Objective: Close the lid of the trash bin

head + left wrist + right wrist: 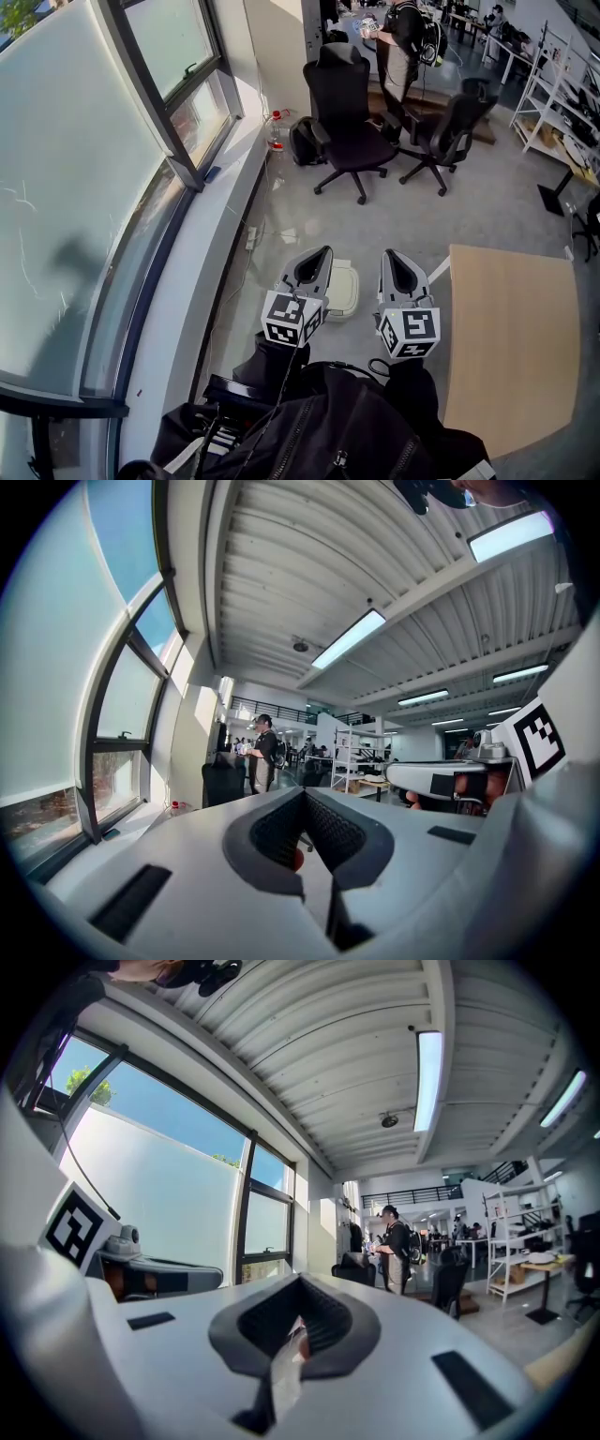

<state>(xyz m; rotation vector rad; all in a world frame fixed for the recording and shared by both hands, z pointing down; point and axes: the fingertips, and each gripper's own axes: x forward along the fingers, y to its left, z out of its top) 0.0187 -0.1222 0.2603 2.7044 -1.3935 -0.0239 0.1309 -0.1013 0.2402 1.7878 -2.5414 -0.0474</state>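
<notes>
In the head view a white trash bin stands on the floor just past my two grippers, and the left one hides part of it. From above I cannot tell how its lid stands. The left gripper and the right gripper are held side by side, level, pointing away from me, both shut and holding nothing. The left gripper view shows its jaws met, with the right gripper beside it. The right gripper view shows its jaws closed too. The bin is in neither gripper view.
Two black office chairs stand ahead, with a person behind them. A wooden table is at the right. A window wall and sill run along the left. White shelves are at the far right.
</notes>
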